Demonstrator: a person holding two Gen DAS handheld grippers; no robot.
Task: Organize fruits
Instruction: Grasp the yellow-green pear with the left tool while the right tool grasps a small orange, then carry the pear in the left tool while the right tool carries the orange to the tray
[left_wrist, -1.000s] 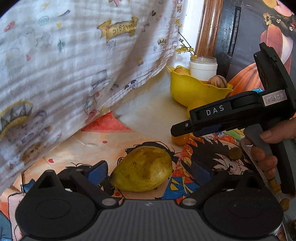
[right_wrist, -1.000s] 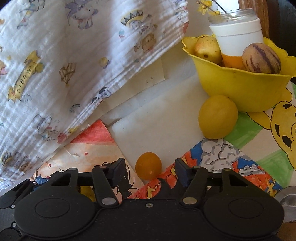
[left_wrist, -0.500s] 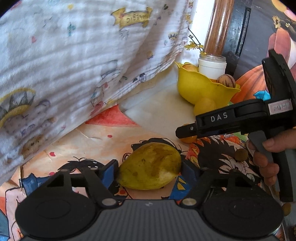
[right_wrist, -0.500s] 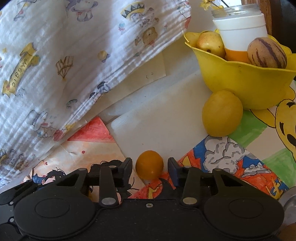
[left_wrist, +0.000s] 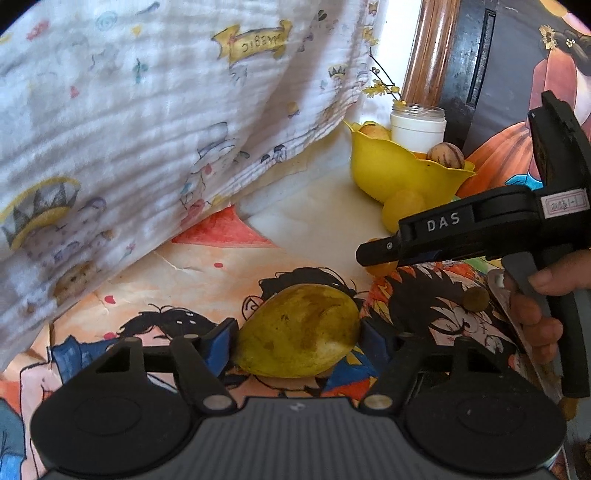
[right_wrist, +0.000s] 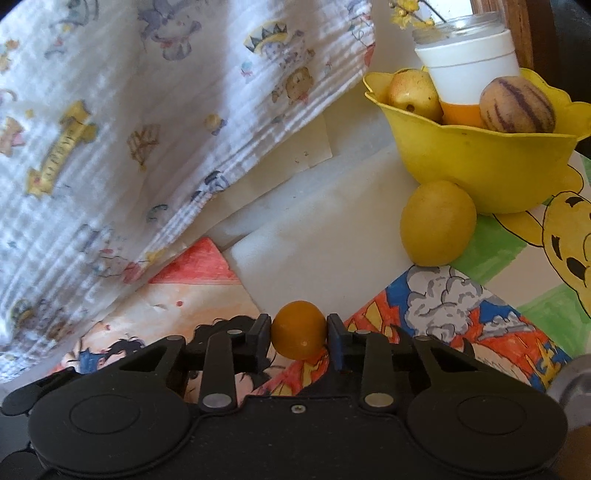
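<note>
Yellow-green oval mango (left_wrist: 299, 330), pinched by closing left gripper (left_wrist: 295, 338), wide apart a second ago. Small round orange fruit (right_wrist: 299, 329), likewise clamped by closing right gripper (right_wrist: 299, 334). Both probably ready for lifting toward yellow plastic bowl (right_wrist: 480, 166).

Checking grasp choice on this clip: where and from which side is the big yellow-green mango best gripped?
Across its plump middle, coming in low from the near side, as the left tool does. The mango lies on its side, its tapered tip offering poor purchase. The jaws are closing, pads at both flanks.
</note>
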